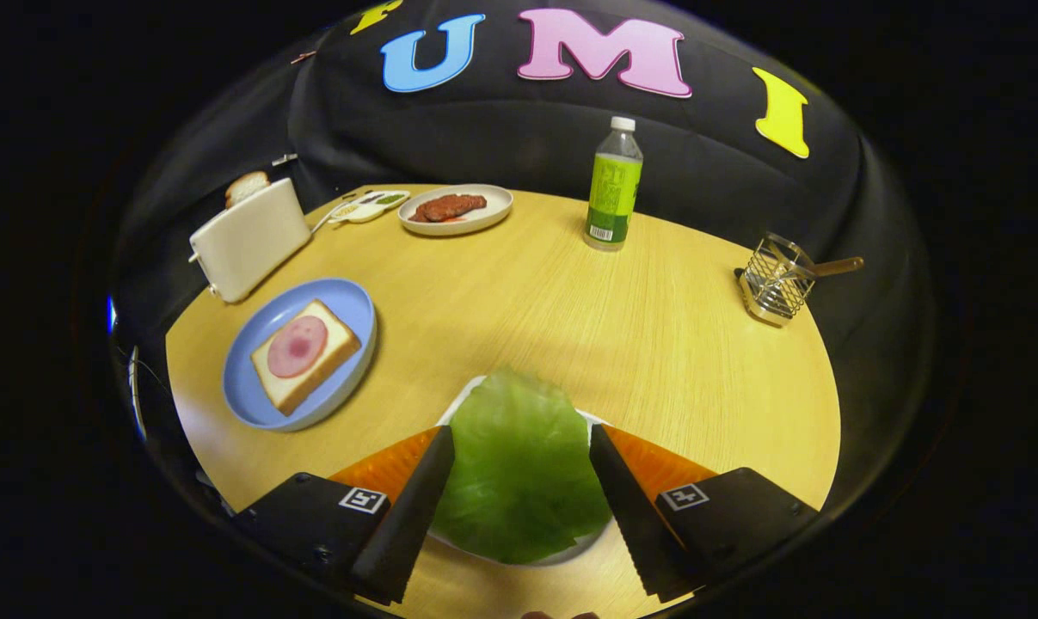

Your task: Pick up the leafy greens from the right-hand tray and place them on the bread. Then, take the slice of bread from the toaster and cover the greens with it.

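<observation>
A green lettuce leaf (519, 464) lies on a small white tray (469, 392), right between my fingers. My gripper (522, 440) is open, its fingers standing on either side of the leaf, apart from it as far as I can tell. Beyond and to the left, a blue plate (252, 404) holds a slice of bread (329, 352) topped with a round pink slice of ham (297, 346). Farther back on the left stands a white toaster (249, 239) with a slice of bread (247, 186) sticking out of its slot.
On the round wooden table (570, 309), a white plate with a piece of cooked meat (456, 209) sits at the back, a small palette-like tray (368, 205) beside it. A green bottle (613, 187) stands behind the middle. A wire holder (775, 282) with a wooden-handled tool sits far right.
</observation>
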